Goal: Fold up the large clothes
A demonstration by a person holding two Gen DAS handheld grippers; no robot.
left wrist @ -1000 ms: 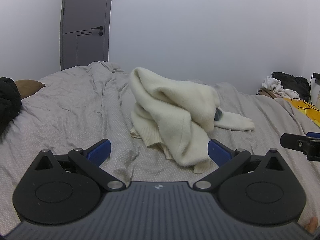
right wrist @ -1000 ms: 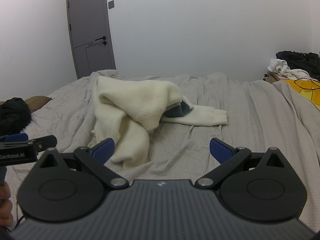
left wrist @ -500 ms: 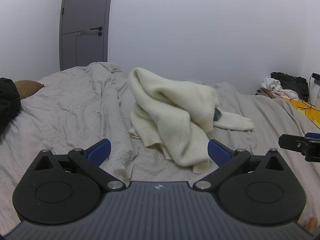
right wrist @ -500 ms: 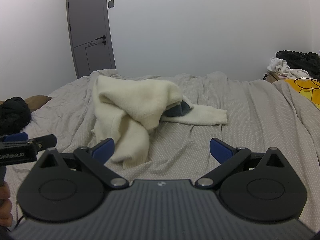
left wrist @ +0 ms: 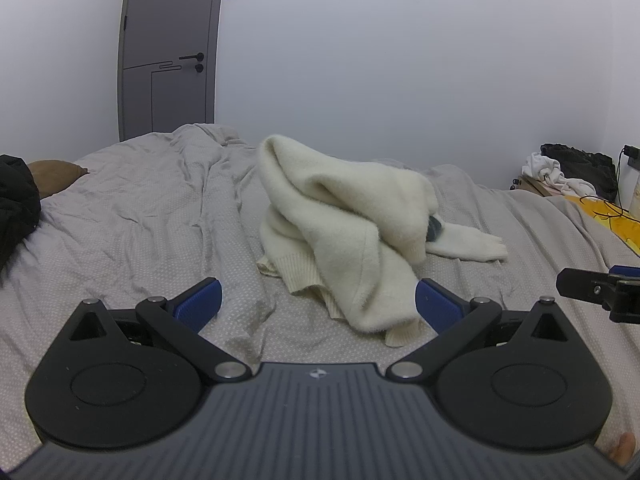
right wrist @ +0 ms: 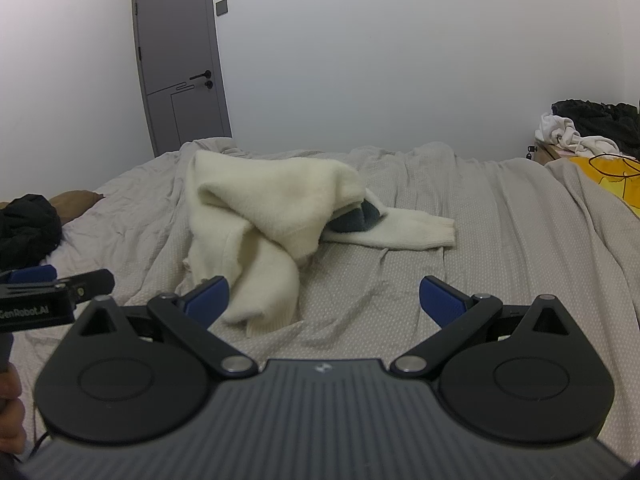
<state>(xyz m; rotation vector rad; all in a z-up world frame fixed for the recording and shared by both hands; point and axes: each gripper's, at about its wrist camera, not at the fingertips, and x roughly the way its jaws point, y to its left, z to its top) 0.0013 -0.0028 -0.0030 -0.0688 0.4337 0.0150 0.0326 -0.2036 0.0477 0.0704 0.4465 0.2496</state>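
Note:
A cream fuzzy sweater (left wrist: pixel 352 224) lies crumpled in a heap on the grey bed (left wrist: pixel 140 216), one sleeve (left wrist: pixel 472 242) stretched out to the right. A dark patch (right wrist: pixel 356 218) shows under its fold. My left gripper (left wrist: pixel 318 304) hovers open just in front of the heap's near hem, nothing between its blue pads. In the right wrist view the same sweater (right wrist: pixel 264 208) sits ahead and to the left; my right gripper (right wrist: pixel 324 300) is open and empty over bare sheet, its left pad (right wrist: pixel 208 298) near the hanging hem.
A black garment (left wrist: pixel 16 208) and a brown pillow (left wrist: pixel 56 170) lie at the bed's left edge. Piled clothes (right wrist: pixel 588 128) and a yellow item (right wrist: pixel 616 178) sit at the right. A grey door (left wrist: pixel 168 48) stands behind. The bed's right half (right wrist: pixel 520 232) is wrinkled sheet.
Almost nothing has changed. Both grippers stay open and hold nearly still; the sweater has not moved.

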